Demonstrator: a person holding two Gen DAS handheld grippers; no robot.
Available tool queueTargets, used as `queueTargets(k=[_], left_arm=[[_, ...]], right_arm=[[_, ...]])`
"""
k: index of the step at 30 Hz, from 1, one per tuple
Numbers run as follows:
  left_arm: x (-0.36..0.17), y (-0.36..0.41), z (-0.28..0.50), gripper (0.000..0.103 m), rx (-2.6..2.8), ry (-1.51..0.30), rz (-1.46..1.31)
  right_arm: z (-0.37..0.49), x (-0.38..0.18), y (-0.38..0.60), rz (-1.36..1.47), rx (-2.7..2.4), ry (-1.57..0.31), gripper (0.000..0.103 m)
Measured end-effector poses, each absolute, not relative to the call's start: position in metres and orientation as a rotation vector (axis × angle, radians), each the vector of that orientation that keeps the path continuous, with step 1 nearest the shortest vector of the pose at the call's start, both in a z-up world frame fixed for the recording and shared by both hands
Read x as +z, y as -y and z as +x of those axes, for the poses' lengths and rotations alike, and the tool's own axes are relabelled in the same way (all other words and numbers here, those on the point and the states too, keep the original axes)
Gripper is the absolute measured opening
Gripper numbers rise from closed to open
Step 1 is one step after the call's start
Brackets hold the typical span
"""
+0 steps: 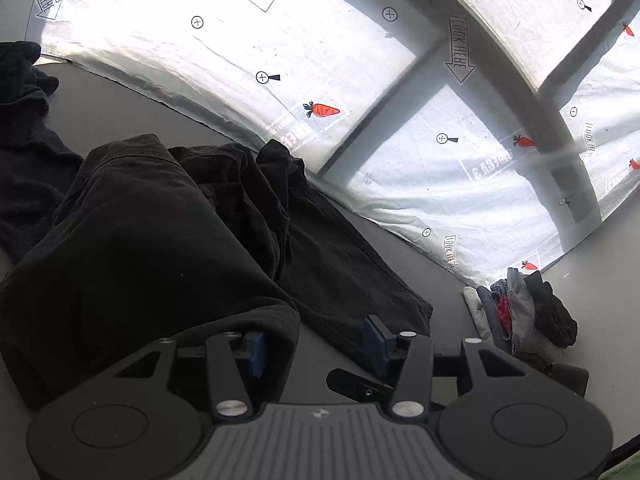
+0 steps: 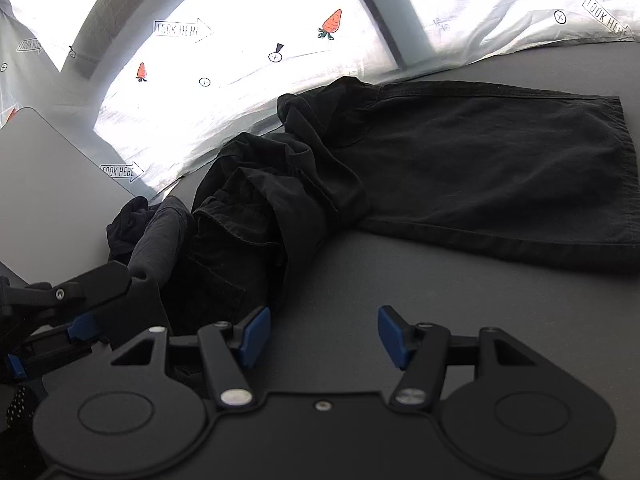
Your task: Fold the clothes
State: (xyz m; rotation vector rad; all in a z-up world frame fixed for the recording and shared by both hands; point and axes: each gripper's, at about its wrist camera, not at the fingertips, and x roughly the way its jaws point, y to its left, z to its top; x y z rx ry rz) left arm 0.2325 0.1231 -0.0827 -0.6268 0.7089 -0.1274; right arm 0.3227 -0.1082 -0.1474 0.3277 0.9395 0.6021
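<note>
1. One pair of black trousers is lying on the grey table. One leg is spread flat, and the other leg is bunched up in folds beside it.
2. One more dark piece of clothing is seen touching the trousers on the far side, crumpled up.
3. One left gripper is being held just over the near edge of the trousers. Its two blue pads are spread apart, and nothing is being pinched between them.
4. One right gripper is being held over bare table, beside the bunched leg. Its two blue pads are spread apart too, and nothing is being gripped.
5. One small pile of mixed clothes is seen at the table's end, well apart from the trousers, with red, grey and black in it.
6. One white sheet is hanging behind the table, printed with little carrots, arrows and circles.
</note>
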Motion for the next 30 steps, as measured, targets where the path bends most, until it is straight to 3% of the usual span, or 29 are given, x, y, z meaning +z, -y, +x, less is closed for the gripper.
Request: queueTargets(k=[7, 11, 15, 19, 23, 27, 30], left_arm=[[-0.085, -0.125, 0.266, 0.047, -0.167, -0.721, -0.695], [-0.087, -0.125, 0.288, 0.023, -0.141, -0.732, -0.724], [-0.089, -0.132, 0.308, 0.019, -0.124, -0.714, -0.815], [-0.090, -0.135, 0.322, 0.018, -0.097, -0.710, -0.834], [-0.095, -0.139, 0.330, 0.018, -0.090, -0.723, -0.854], [-0.098, -0.145, 0.334, 0.018, -0.093, -0.732, -0.865], [-0.099, -0.146, 0.338, 0.018, -0.095, -0.742, -0.870]], right_arm=[[0.310, -0.142, 0.094, 0.298, 0.657, -0.896, 0.055], [0.313, -0.135, 0.096, 0.313, 0.664, -0.846, 0.046], [0.323, -0.134, 0.100, 0.406, 0.684, -0.836, 0.038], [0.343, -0.157, 0.112, 0.786, 0.693, -0.950, 0.038], [0.351, -0.221, 0.123, 1.592, 0.624, -1.136, 0.038], [0.348, -0.234, 0.115, 1.715, 0.584, -1.149, 0.041], [0.349, -0.235, 0.109, 1.735, 0.599, -1.136, 0.051]])
